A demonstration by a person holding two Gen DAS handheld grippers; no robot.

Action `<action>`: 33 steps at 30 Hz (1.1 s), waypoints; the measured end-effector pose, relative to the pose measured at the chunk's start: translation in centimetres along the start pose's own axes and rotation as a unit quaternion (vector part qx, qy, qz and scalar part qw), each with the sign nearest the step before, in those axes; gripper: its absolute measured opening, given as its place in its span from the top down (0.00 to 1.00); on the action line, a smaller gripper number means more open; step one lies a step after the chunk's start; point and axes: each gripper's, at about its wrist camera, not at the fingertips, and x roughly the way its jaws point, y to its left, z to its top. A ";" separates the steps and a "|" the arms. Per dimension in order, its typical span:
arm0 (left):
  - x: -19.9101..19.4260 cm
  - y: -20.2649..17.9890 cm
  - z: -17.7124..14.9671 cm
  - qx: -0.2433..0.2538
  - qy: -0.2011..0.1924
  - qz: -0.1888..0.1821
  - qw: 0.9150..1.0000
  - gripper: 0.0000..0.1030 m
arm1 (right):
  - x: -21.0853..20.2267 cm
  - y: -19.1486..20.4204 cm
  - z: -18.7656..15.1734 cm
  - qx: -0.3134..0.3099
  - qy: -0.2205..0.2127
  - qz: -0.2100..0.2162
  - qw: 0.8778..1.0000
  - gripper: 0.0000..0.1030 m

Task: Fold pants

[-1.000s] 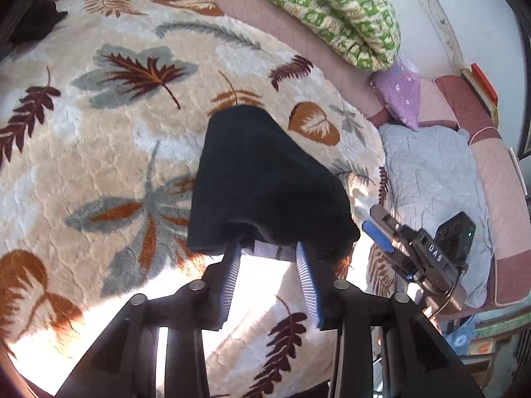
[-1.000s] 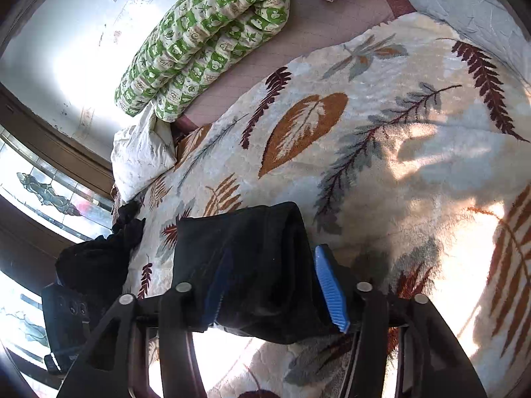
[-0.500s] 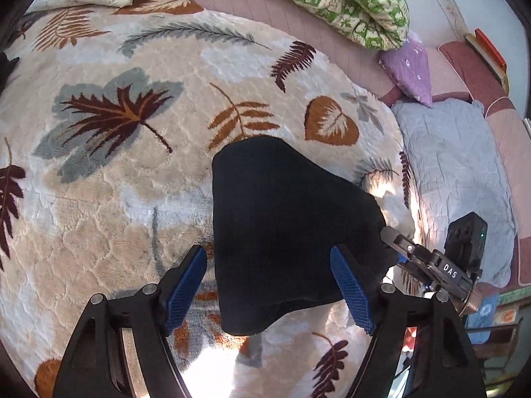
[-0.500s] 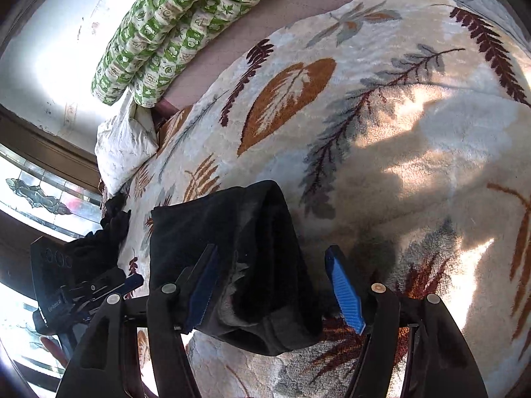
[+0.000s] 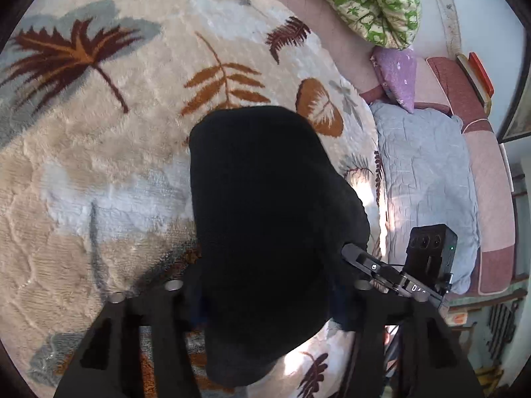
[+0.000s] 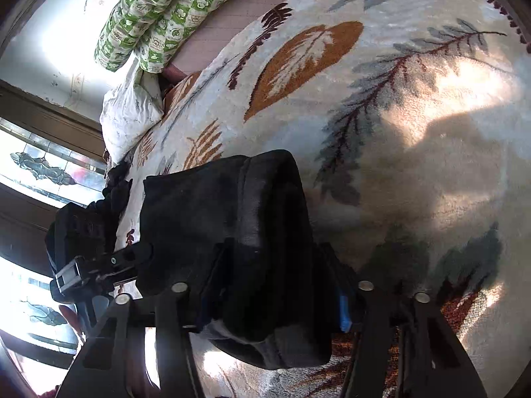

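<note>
The black pants lie folded into a thick bundle on the leaf-patterned blanket. My left gripper is open, its fingers spread wide on either side of the bundle's near end, mostly hidden by the cloth. My right gripper is also open and straddles the bundle from the other side; one blue pad shows at the bundle's right edge. The right gripper shows in the left wrist view, and the left gripper in the right wrist view.
A green patterned quilt, a purple pillow and a grey-blue pillow lie along the bed's far side. A white pillow and dark clothes sit by the window. The bed edge is behind the grippers.
Both grippers opened from narrow to wide, releasing the bundle's edge, and moved down close over the pants, so the cloth now covers most of their fingers.
</note>
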 end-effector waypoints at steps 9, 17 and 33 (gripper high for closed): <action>-4.1 2.5 -0.4 -0.017 -0.028 -0.056 0.998 0.77 | -0.6 1.5 -2.4 0.035 -0.013 0.071 0.997 0.66; -14.1 6.6 -0.9 -0.015 -0.082 -0.009 0.996 0.77 | 2.7 10.4 -3.2 -0.008 -0.001 0.115 0.993 0.67; -17.8 4.5 -4.7 0.072 -0.166 0.270 0.946 0.28 | 3.5 15.1 -5.2 -0.048 -0.070 -0.014 0.996 0.51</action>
